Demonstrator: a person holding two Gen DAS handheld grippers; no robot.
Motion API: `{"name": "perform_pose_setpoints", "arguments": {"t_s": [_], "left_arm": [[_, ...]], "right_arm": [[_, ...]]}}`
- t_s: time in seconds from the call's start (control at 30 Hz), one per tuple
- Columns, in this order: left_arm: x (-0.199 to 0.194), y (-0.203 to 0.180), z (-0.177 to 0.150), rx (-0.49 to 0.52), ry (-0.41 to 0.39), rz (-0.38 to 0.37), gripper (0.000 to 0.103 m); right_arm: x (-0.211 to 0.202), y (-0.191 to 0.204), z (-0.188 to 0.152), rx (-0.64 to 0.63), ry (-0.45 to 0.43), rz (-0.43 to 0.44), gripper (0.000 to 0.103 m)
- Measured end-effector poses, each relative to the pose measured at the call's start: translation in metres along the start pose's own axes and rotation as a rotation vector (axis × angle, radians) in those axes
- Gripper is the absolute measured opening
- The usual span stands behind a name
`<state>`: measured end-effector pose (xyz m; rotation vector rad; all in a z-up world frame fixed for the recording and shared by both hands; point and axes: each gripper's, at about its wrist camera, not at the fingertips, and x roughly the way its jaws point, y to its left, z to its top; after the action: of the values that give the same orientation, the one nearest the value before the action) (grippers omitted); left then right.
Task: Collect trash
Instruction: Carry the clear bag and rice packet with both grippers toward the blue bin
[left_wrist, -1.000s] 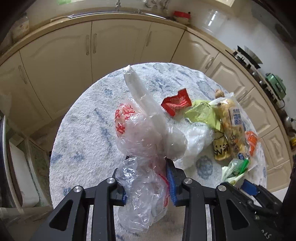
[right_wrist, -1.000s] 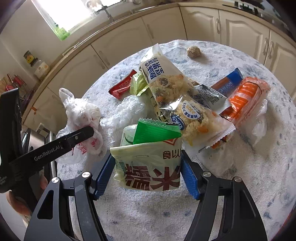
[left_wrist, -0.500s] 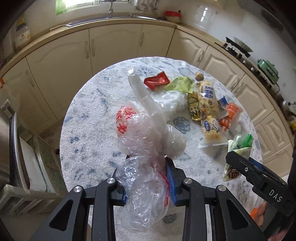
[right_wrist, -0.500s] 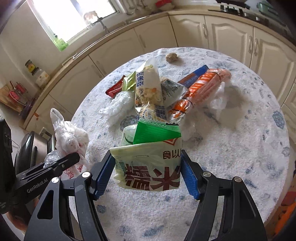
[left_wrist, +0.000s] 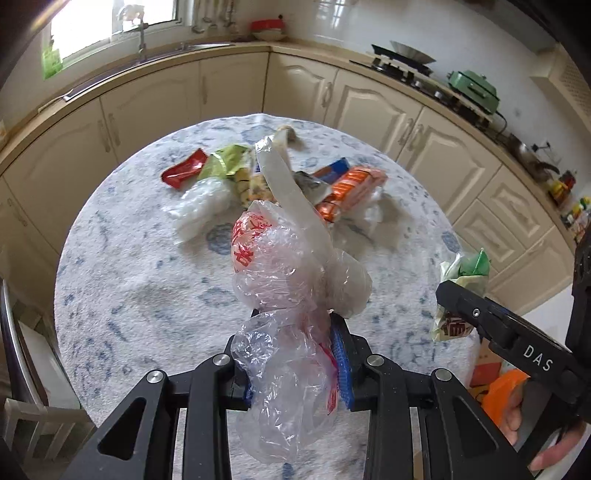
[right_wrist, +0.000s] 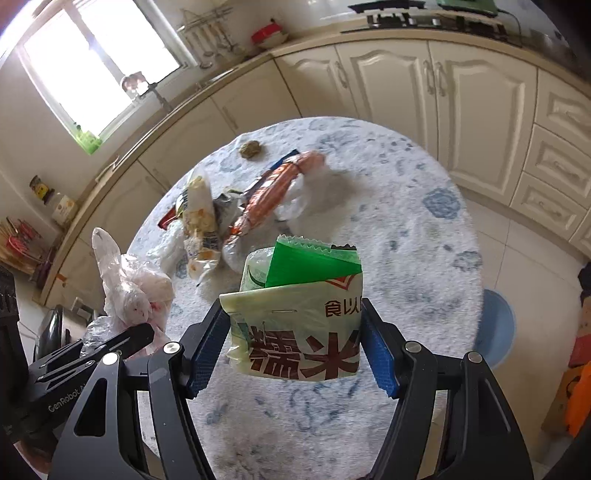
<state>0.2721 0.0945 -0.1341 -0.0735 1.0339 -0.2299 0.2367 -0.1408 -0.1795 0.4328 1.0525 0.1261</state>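
My left gripper (left_wrist: 291, 365) is shut on a crumpled clear plastic bag with red print (left_wrist: 284, 280), held above the near part of the round table (left_wrist: 122, 295). My right gripper (right_wrist: 291, 343) is shut on a pale green rice packet (right_wrist: 299, 332) with a green wrapper (right_wrist: 310, 262) tucked in it. Farther back on the table lies a pile of wrappers: a red one (left_wrist: 183, 172), a yellow-green one (left_wrist: 225, 164), an orange packet (left_wrist: 351, 188) and a clear bag (left_wrist: 199, 208). In the right wrist view the left gripper's bag (right_wrist: 129, 284) hangs at the left.
Cream kitchen cabinets (left_wrist: 166, 107) curve behind the table, with a sink and window at the back left and a stove (left_wrist: 402, 66) at the right. A blue stool (right_wrist: 495, 328) stands beside the table's right edge. A brown lump (right_wrist: 251, 148) lies near the table's far edge.
Both grippers have pulled back and risen from the table, each keeping its load. The wrapper pile now looks smaller and farther away. The right gripper has come into the left wrist view.
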Motion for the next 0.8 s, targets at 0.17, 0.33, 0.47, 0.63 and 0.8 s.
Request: {"name": "perform_pose_setpoints", "arguments": {"t_s": [0.17,0.33,0.47,0.63,0.8], "left_arm": [[0.016,-0.039,0.006,0.074,0.026,-0.026,0.03],[0.041,-0.087,0.016,0.162,0.07,-0.068,0.03],[0.062,-0.128,0.021,0.232,0.105,-0.102,0.03],[0.09,-0.177,0.026,0.316,0.148,-0.134,0.03],[0.121,-0.226,0.031,0.383,0.192,-0.169,0.03]], "right_arm": [[-0.013,-0.044,0.002,0.076,-0.02,-0.041,0.07],[-0.029,-0.088,0.003,0.159,-0.045,-0.08,0.07],[-0.04,-0.12,0.004,0.215,-0.061,-0.104,0.07],[-0.053,-0.167,0.001,0.3,-0.077,-0.144,0.07],[-0.07,-0.212,-0.002,0.378,-0.095,-0.195,0.07]]}}
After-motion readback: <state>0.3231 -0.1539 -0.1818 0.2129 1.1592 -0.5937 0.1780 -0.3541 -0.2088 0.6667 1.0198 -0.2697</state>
